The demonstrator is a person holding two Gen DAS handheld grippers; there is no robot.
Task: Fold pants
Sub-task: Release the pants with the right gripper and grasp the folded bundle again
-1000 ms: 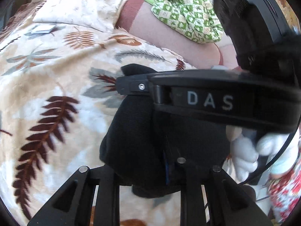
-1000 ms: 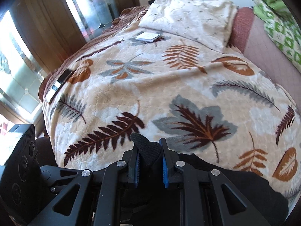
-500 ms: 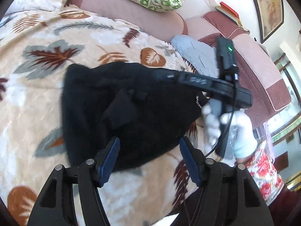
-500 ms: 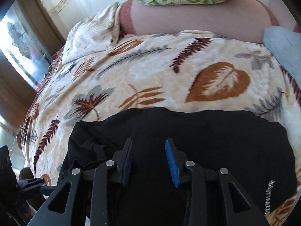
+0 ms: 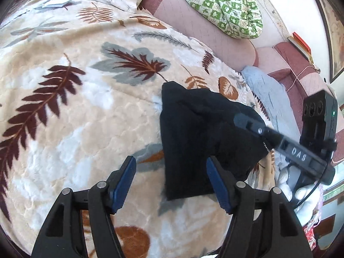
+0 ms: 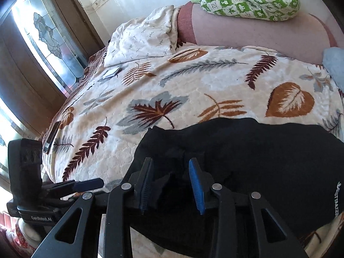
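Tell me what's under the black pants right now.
The black pants lie folded on the leaf-print blanket, which shows all around them. Whatever lies beneath the fabric itself is covered, so I cannot tell if anything else is there.

The folded pants (image 5: 204, 133) lie on the blanket (image 5: 86, 111), with the pillow (image 6: 146, 38) well behind them.

Both wrist cams angled down, close over bed, L cam from pants' (image 5: 200, 137) left edge facing right, R cam nearer, shared: pants, leaf blanket (image 6: 193, 81), green quilt (image 5: 225, 6).
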